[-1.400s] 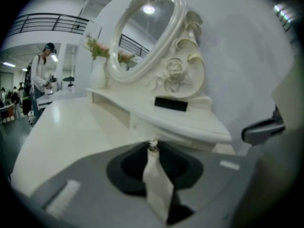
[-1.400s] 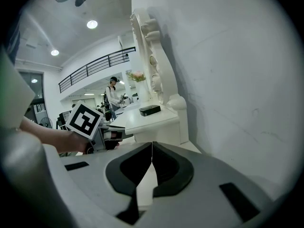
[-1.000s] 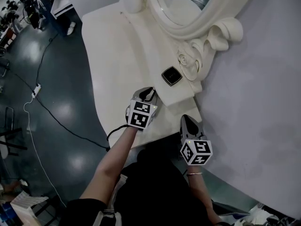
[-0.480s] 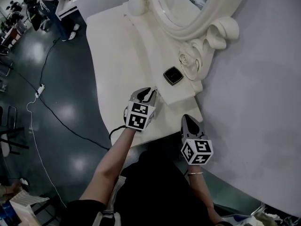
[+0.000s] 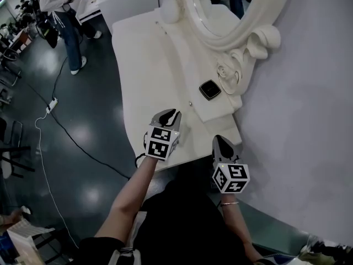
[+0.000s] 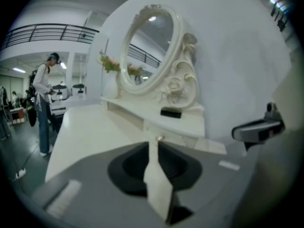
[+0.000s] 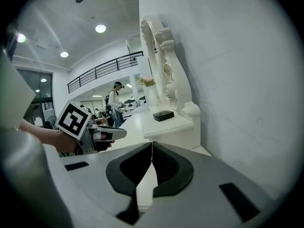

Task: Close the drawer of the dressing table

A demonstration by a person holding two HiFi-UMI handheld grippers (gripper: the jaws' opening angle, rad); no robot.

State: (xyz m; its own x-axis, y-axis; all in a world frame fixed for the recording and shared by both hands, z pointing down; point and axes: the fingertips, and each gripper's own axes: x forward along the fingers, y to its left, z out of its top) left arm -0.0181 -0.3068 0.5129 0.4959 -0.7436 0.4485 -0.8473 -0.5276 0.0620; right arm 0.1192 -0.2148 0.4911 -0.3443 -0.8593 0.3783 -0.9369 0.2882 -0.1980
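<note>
Left claw, jaws just closing to a narrow empty gap, hovers over the bare top of the white desk. The white knobbed drawer sits just ahead of it, apparently flush. Right claw, jaws pressed together and empty, is at the desk's near edge, with the pale wall close on its right.

Just past the jaws the drawer is blurred, its seam unreadable. Farther ahead, a dark box is too small to identify; the mirror runs off the head view's top.
</note>
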